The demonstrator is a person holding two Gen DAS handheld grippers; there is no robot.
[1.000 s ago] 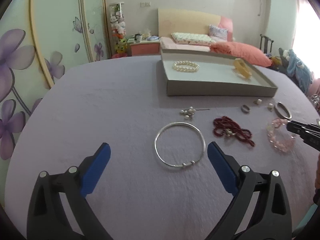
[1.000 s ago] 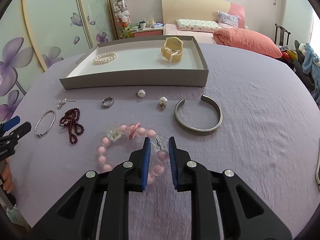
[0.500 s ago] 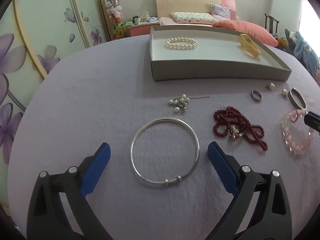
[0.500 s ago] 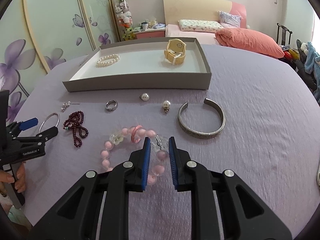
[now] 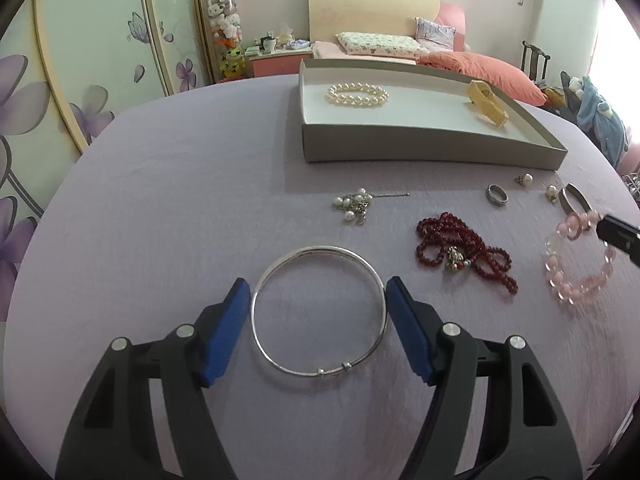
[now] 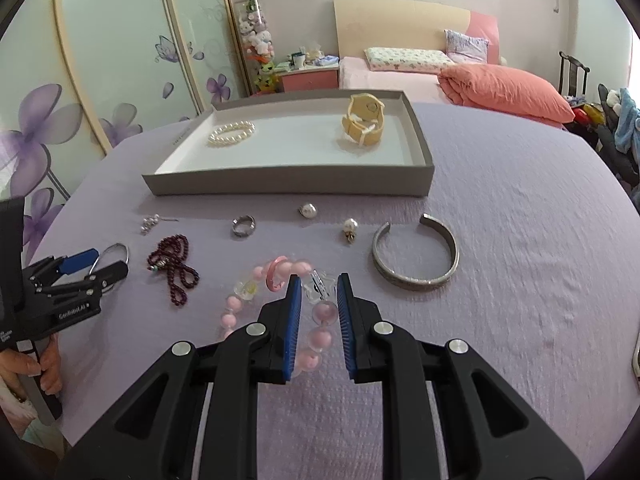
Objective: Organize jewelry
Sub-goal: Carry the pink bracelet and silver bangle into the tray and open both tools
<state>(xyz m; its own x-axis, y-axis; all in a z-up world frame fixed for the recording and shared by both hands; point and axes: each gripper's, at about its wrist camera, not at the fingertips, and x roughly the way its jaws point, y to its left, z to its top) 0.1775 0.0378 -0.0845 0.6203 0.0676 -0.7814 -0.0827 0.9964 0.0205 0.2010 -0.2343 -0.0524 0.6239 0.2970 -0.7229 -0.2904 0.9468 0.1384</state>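
Tray: the grey tray (image 6: 288, 190) is the landmark, standing at the far side of the lilac surface (image 6: 520, 240).
Done: a pearl bracelet (image 6: 232, 133) lies in the tray's left half and a cream watch (image 6: 363, 126) in its right half; I judge these two already sorted.
Left to do: everything in front of the tray is loose on the cloth, so most of the job seems to remain.
Silver bangle: the silver bangle (image 5: 320, 310) lies flat, well in front of the tray's left end.
Left gripper: the left gripper (image 5: 318, 306) has just been closing its jaws; the blue pads now stand at the bangle's two sides, touching or nearly so, and I cannot tell if they press.
Pink bead bracelet: the pink bead bracelet (image 6: 280, 300) lies in front of the tray's middle.
Right gripper: the right gripper (image 6: 319, 306) has its jaws drawn nearly together, pinching the bracelet's clear and pink beads.
Other loose pieces: a dark red bead strand (image 6: 174, 268), pearl pin (image 5: 354, 204), ring (image 6: 243, 226), two pearl earrings (image 6: 308, 211) and an open silver cuff (image 6: 416, 258) lie in a row just in front of the tray.
Room: a bed (image 6: 400, 72) with an orange quilt (image 6: 508, 92) lies beyond the tray, with flower-painted wardrobe doors (image 6: 100, 80) off its left end.
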